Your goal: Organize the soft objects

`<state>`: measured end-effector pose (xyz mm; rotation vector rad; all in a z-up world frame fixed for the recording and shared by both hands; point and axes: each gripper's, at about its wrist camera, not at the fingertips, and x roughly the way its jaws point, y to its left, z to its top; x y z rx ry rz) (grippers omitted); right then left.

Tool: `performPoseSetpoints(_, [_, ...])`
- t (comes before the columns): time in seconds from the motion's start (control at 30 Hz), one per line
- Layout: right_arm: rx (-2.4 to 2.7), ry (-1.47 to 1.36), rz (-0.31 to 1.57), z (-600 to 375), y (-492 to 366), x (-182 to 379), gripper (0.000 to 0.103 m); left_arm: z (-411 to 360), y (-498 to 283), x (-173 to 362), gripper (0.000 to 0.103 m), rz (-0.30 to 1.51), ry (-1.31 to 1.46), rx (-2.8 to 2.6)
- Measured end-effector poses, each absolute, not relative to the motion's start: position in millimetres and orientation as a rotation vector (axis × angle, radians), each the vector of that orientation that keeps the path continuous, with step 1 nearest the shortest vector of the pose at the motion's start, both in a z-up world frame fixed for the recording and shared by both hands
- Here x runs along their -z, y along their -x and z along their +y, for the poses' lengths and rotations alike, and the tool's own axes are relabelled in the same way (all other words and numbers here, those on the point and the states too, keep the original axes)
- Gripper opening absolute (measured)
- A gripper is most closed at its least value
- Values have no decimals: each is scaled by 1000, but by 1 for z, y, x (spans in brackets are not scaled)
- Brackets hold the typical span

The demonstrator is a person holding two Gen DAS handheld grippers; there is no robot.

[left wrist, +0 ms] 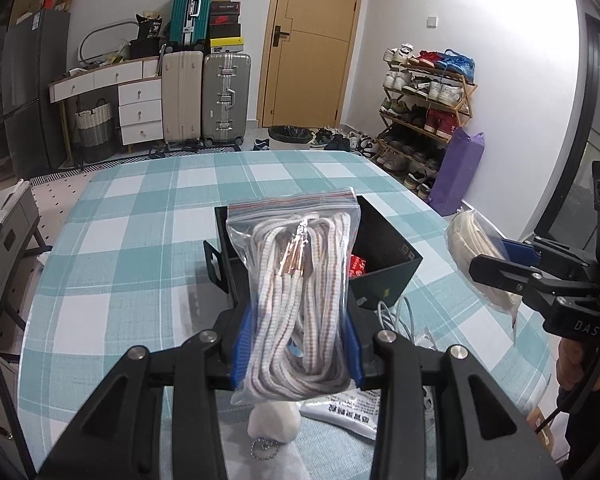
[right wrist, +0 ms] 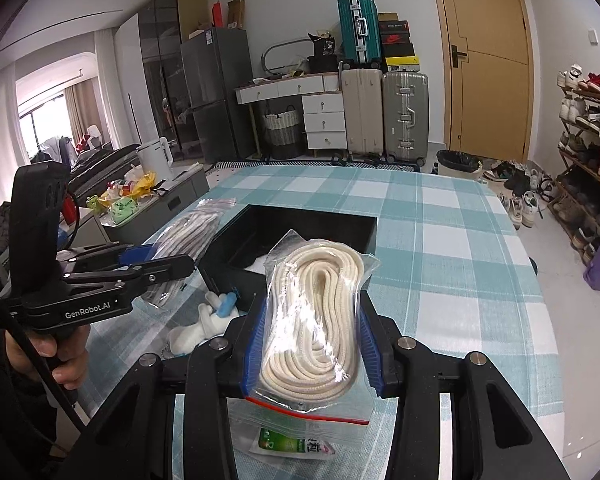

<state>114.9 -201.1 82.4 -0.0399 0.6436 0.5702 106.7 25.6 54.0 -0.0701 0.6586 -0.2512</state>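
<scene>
Left wrist view: left tool [left wrist: 298,354] grips striped laces bag [left wrist: 296,300]; right tool [right wrist: 310,356] grips cream rope bag [right wrist: 312,320].

black box [left wrist: 384,256] interior mostly hidden, packet [right wrist: 292,446] print unreadable

**Both grippers clamped, held above the table**

The left gripper [left wrist: 298,344] points forward and downward, its blue pads [left wrist: 242,344] pressed against a bag of striped laces [left wrist: 296,300]. The right gripper [right wrist: 310,350], at its three o'clock, is angled likewise, closed on a bag of cream rope [right wrist: 312,320]. A hand [right wrist: 52,356] grips the left handle.
</scene>
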Motion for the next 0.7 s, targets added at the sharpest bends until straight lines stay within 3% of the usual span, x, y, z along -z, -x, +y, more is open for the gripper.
performPoseSetpoints(0.7, [-577,34,650,-186,-156,-95,42,24,-146,-61,37,671,66,239])
